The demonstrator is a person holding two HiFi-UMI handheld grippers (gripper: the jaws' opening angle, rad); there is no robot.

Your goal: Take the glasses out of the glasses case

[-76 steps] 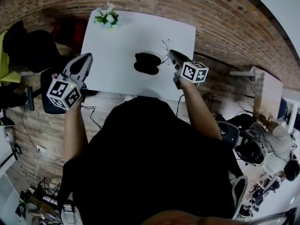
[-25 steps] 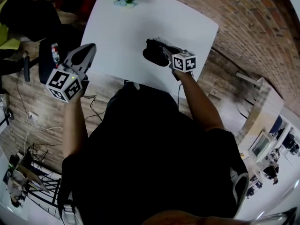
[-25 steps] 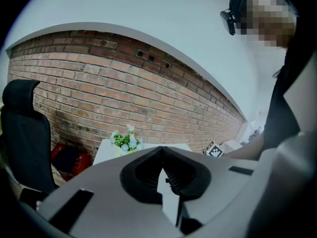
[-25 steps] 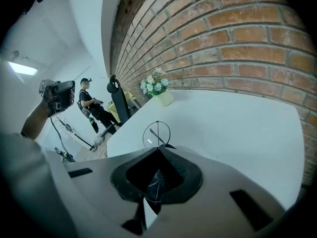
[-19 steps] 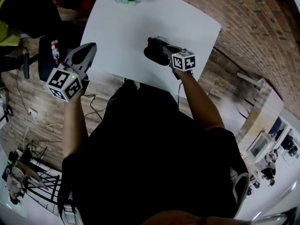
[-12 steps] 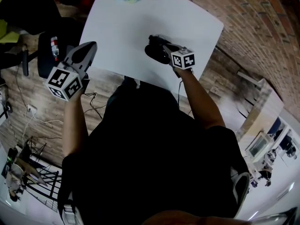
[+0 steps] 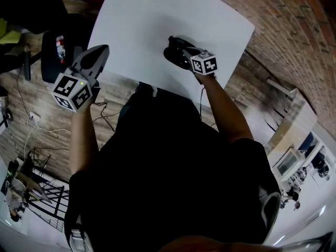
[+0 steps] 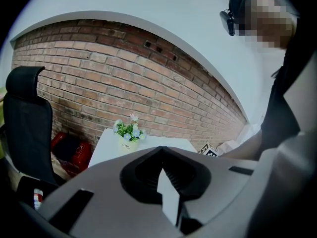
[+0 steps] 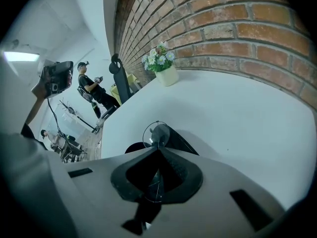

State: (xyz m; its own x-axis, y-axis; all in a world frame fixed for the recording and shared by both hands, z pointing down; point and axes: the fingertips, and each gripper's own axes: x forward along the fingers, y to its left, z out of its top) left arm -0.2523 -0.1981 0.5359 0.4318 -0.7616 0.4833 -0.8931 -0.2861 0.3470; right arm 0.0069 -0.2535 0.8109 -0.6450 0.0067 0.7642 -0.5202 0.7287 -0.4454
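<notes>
Now the right gripper (image 9: 157, 170) has its jaws pinched tight on the glasses (image 9: 157, 134): the wire frame is caught between them, with one round lens poking out just past the tips. Right beneath sits the black glasses case (image 9: 184, 140) on the white table (image 9: 237, 108); whether frame and case touch is hard to call. The left gripper (image 8: 163, 175) hangs off the table's left side, jaws together, nothing in them. A flower pot (image 9: 164, 72) stands by the brick wall (image 9: 223, 29).

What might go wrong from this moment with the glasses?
The right gripper is shut on the thin wire glasses; they may bend or slip. The left gripper is shut and held away from the table, so nothing steadies the black case, which might drag along.
</notes>
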